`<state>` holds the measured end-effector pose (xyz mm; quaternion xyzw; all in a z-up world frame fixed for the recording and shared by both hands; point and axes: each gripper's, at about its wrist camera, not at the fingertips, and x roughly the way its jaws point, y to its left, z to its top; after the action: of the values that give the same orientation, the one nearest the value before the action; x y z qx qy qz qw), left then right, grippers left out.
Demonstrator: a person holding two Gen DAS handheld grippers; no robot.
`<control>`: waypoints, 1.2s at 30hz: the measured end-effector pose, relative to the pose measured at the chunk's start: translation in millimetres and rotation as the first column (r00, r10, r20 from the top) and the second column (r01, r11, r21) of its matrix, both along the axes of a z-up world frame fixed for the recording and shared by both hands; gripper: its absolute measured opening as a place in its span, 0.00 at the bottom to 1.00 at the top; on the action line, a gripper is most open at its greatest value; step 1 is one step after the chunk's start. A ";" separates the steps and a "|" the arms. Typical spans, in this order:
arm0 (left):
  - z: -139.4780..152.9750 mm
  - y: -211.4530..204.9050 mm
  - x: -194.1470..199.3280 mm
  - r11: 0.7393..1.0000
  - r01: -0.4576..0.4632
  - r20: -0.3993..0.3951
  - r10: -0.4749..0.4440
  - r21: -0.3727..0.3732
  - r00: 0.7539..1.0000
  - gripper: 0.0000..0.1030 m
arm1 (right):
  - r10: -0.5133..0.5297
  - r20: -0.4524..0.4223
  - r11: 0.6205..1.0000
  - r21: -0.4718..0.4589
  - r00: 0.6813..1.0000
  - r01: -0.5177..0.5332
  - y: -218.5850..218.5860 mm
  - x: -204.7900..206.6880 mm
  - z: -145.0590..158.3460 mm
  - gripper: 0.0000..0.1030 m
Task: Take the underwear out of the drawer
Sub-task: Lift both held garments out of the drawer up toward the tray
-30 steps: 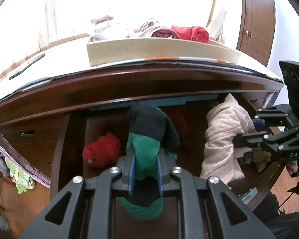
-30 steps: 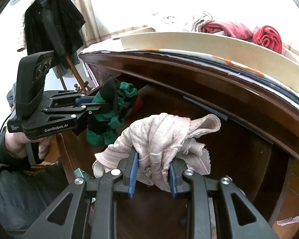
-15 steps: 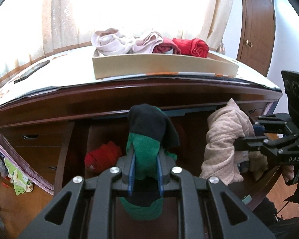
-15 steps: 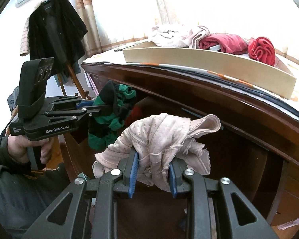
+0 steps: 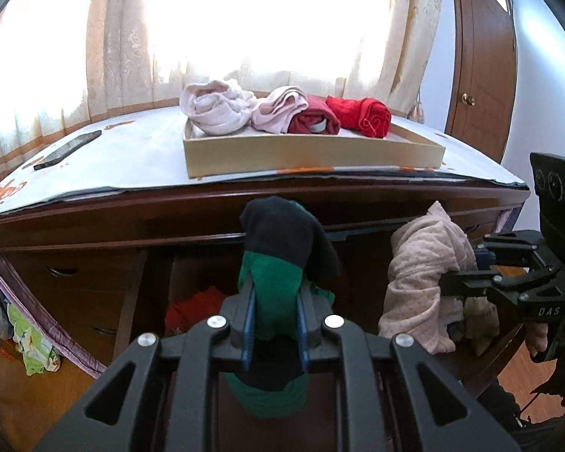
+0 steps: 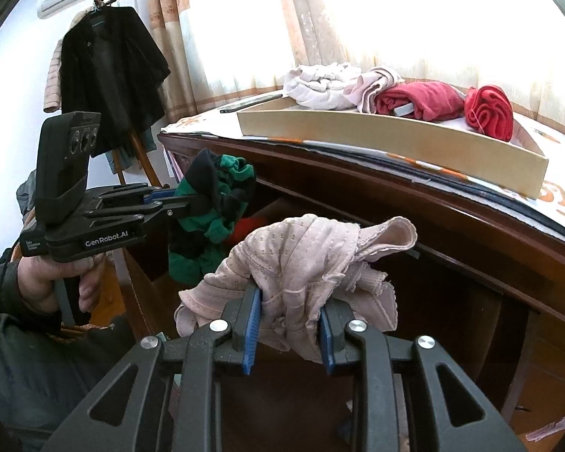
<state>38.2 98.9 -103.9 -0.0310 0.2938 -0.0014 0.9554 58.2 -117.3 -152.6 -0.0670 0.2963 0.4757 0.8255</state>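
Left gripper (image 5: 273, 310) clamped on green-black underwear (image 5: 282, 260), bundle held up in front of open drawer (image 5: 207, 278), below tabletop (image 5: 132, 158) edge. Right gripper (image 6: 288, 324) clamped on pale pink underwear (image 6: 305, 260), held right of green one, also over drawer mouth. Red garment (image 5: 194, 307) lies inside drawer, far left. Cardboard tray (image 5: 312, 150) on tabletop, four rolled items along far side: white, pink, dark red, red. Phone (image 5: 67, 149) on tabletop left of tray. Black coat (image 6: 109, 75) hanging far left in right view.
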 end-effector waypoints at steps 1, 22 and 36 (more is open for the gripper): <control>0.4 0.3 -0.7 1.000 0.000 0.005 0.000 -0.001 1.000 0.15 | -0.001 0.004 1.000 0.003 1.000 0.001 -0.9 -0.6 0.3 0.28; 15.4 0.1 -11.0 1.000 0.000 0.085 0.000 0.003 0.996 0.15 | -0.004 0.084 0.997 0.075 0.996 -0.002 -12.0 -16.5 6.3 0.28; 26.5 -1.6 -19.2 1.000 0.000 0.149 -0.002 0.012 0.989 0.15 | -0.035 0.115 0.985 0.171 0.993 0.015 -27.7 -20.0 13.7 0.28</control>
<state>19.0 97.2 -77.4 -0.0248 0.2214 -0.0022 0.9749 38.2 -144.9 -138.9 -0.0207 0.2066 0.4840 0.8501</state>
